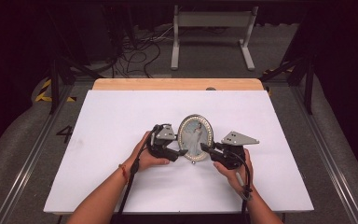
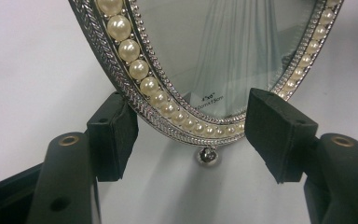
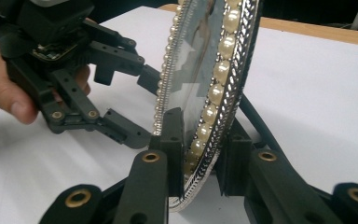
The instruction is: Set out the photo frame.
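Note:
An oval silver photo frame [image 1: 195, 135] rimmed with pearls stands upright on the white table [image 1: 121, 116], with a portrait behind its glass. My right gripper [image 1: 204, 148] comes in from the right, and in the right gripper view its pads press both faces of the photo frame [image 3: 214, 70] at the lower rim, so the right gripper [image 3: 200, 158] is shut on it. My left gripper [image 1: 182, 151] reaches in from the left. In the left gripper view the lower end of the photo frame [image 2: 214, 56] and its small ball foot [image 2: 208, 155] sit between the left gripper [image 2: 196, 135] pads, which stand apart close beside the rim.
A wooden strip [image 1: 177, 84] borders the table's far edge. Beyond it are a white metal stand [image 1: 212, 21] and loose cables [image 1: 135, 56] on the floor. Bare white tabletop surrounds the frame on all sides.

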Tool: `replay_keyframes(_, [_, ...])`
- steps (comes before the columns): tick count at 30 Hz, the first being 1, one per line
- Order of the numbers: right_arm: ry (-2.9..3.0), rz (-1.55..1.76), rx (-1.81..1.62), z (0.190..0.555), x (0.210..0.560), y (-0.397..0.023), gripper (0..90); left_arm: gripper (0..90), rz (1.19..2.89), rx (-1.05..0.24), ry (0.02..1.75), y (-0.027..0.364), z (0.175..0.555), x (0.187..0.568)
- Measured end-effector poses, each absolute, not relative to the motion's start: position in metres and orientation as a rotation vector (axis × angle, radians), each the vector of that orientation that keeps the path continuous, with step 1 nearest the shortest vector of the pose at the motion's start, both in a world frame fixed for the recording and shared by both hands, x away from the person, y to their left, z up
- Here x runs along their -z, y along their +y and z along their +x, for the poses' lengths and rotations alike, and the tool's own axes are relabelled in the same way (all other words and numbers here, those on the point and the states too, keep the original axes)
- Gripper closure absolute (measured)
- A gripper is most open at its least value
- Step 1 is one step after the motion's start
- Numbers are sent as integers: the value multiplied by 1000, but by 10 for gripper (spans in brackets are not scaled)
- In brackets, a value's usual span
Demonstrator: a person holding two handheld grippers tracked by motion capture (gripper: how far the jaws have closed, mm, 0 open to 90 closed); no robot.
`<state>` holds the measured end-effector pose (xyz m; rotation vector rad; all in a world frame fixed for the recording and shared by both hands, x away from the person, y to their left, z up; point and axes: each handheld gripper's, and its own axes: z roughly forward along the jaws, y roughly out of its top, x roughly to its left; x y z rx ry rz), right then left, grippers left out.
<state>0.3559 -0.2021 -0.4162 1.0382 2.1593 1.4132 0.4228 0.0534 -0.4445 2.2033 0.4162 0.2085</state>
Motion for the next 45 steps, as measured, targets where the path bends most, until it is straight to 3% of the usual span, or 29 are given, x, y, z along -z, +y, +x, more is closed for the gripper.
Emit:
replay_keyframes(3, [2146,1052,-1404,356,417,-202,755,348,2199,-192,425,55,421,444])
replay_keyframes(6, [2131,1057,-1390,356,417,-202,653,320,2178,-201,438,56,420,444])
replay_keyframes(9, [2121,1045,-1410,352,412,-206,641,306,2139,-217,458,58,422,443])
replay_keyframes(16, [2117,1002,-1361,343,405,-207,748,312,2088,-221,459,60,426,441])
replay_keyframes(19, [2116,1011,-1367,344,405,-209,762,356,2076,-219,451,58,426,440])
replay_keyframes(25, [2108,1006,-1369,345,406,-208,767,532,2095,-253,461,62,427,439])
replay_keyframes(28, [2108,1019,-1377,347,406,-209,767,566,2114,-266,450,65,426,437])
replay_keyframes(45, [2079,1021,-1370,352,407,-210,753,582,2142,-311,408,71,414,432])
